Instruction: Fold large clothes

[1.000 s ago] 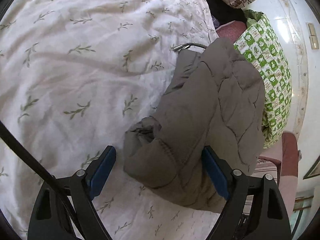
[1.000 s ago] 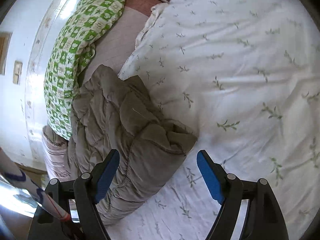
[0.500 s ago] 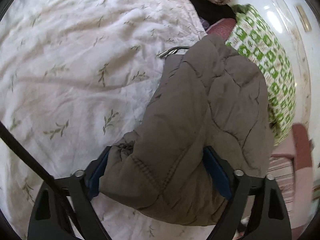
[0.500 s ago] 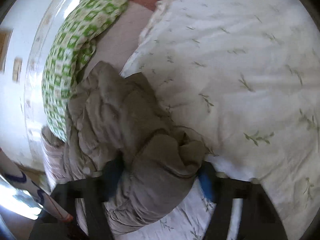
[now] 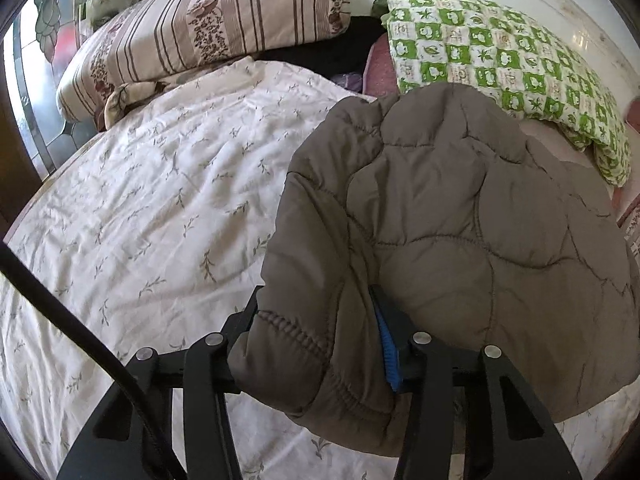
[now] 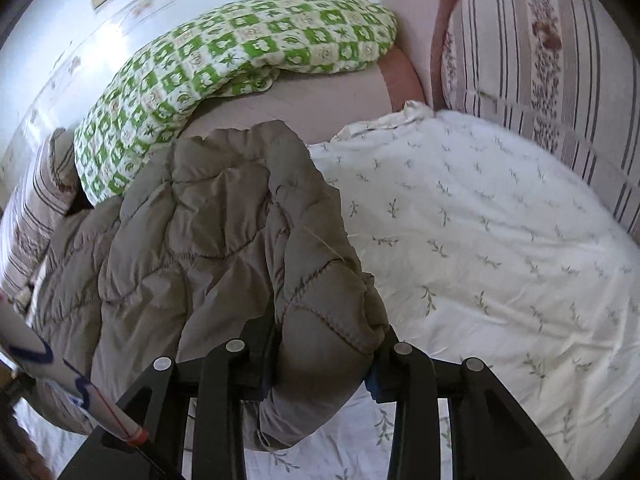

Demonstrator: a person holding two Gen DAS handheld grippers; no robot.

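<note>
Bed sheet point(image 5: 160, 208); striped pillow point(image 5: 208, 28), green-checked quilt point(image 5: 500, 64) behind jacket point(image 5: 460, 240).

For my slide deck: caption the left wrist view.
Left gripper, just closed on a brown quilted jacket, holds it above a leaf-print bedsheet.

White leaf-print bedding point(image 5: 160, 208) is lying open beside the bunched brown jacket point(image 5: 460, 220); a striped pillow point(image 5: 208, 28) and green checked pillow point(image 6: 240, 60) are blocking the far edge.
</note>
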